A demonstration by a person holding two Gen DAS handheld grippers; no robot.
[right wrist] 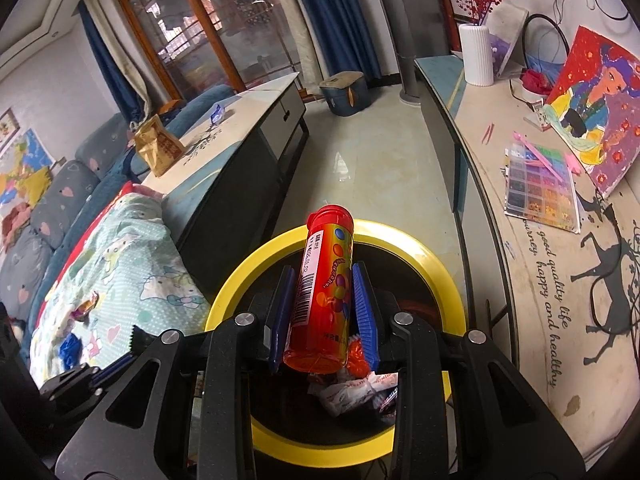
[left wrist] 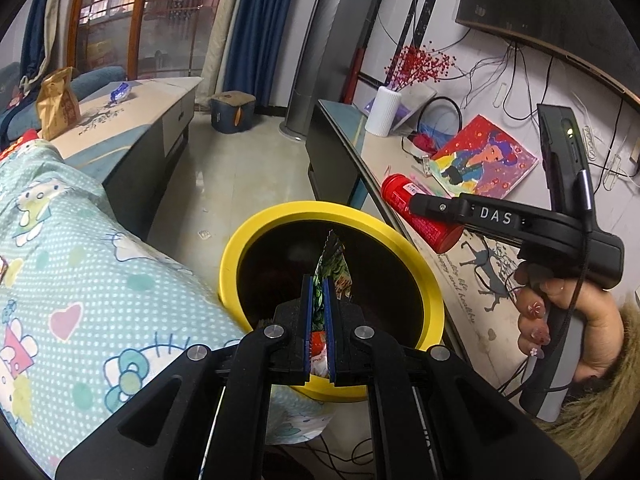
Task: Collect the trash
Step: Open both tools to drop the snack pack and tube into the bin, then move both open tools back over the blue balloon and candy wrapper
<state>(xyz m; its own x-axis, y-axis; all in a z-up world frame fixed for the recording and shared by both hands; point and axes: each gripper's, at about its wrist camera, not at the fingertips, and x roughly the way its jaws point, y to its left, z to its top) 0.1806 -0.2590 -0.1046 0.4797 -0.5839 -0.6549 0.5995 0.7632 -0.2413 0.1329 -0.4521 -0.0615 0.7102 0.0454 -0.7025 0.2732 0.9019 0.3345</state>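
My left gripper is shut on a green printed snack wrapper, held over the dark mouth of the yellow-rimmed trash bin. My right gripper is shut on a red candy tube, its cap pointing away, also above the yellow bin. Crumpled wrappers lie inside the bin. In the left wrist view the right gripper comes in from the right, clamping the red tube, with a hand on its handle.
A patterned blanket covers the sofa at left, with small wrappers on it. A low table holds a brown paper bag and a blue wrapper. The cabinet at right carries a bead box, painting and vase.
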